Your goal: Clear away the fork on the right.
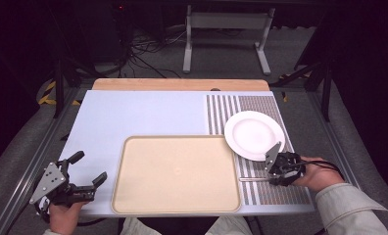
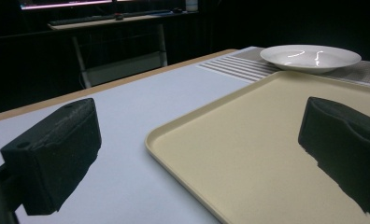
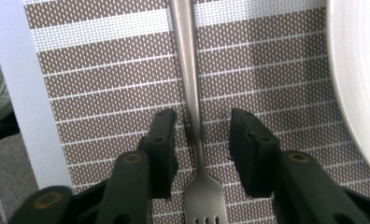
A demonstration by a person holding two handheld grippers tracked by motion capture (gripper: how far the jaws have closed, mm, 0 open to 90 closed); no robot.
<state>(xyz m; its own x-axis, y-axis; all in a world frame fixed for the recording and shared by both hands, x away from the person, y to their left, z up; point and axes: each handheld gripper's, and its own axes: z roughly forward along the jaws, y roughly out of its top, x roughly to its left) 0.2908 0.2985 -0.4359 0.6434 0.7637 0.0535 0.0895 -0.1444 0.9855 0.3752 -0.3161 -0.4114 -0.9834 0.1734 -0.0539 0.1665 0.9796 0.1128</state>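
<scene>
the right gripper (image 3: 199, 149) straddles the neck of a fork (image 3: 192, 98) lying on the striped placemat (image 3: 103, 79) beside the white plate (image 1: 254, 134), jaws spread and not yet pinching, so next they must squeeze before lifting.

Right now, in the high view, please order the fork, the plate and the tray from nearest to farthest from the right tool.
1. fork: on the striped mat, right beside the right tool.
2. plate: just behind it.
3. tray: to its left.
</scene>
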